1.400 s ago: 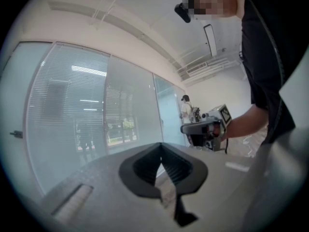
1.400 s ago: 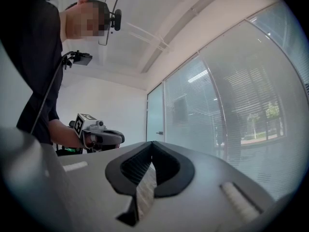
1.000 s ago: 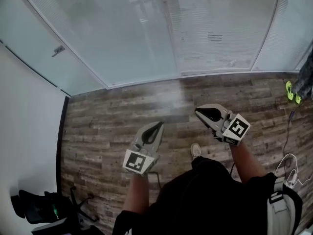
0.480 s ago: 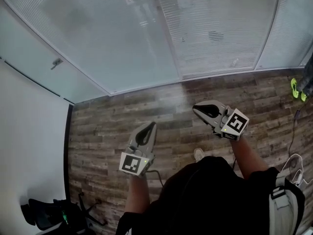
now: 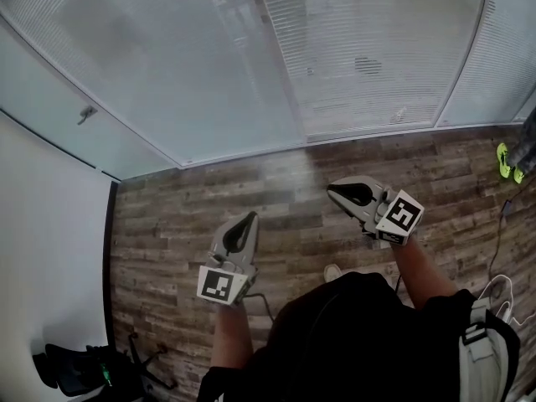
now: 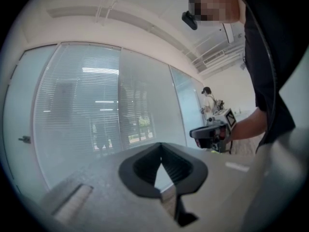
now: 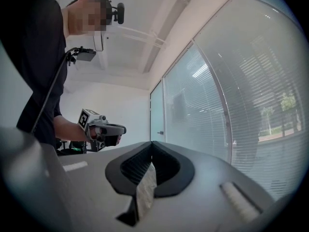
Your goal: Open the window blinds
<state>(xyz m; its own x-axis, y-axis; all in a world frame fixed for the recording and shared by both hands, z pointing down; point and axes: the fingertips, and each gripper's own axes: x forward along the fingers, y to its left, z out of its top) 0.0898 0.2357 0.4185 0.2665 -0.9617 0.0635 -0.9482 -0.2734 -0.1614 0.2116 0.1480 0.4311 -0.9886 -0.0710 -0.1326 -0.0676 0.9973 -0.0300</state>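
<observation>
Both claws are held level over the wooden floor (image 5: 184, 216). The left gripper (image 5: 248, 218) is seen closed, nothing gripped; the right gripper (image 5: 332, 190) is likewise pinched together and empty. The blinds (image 5: 368, 48) are seen lowered along the glass wall ahead, untouched.

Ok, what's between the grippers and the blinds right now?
Only bare wood floor, as the head view shows: it runs from the left gripper and right gripper to the blinds. Nothing stands in the way.
</observation>
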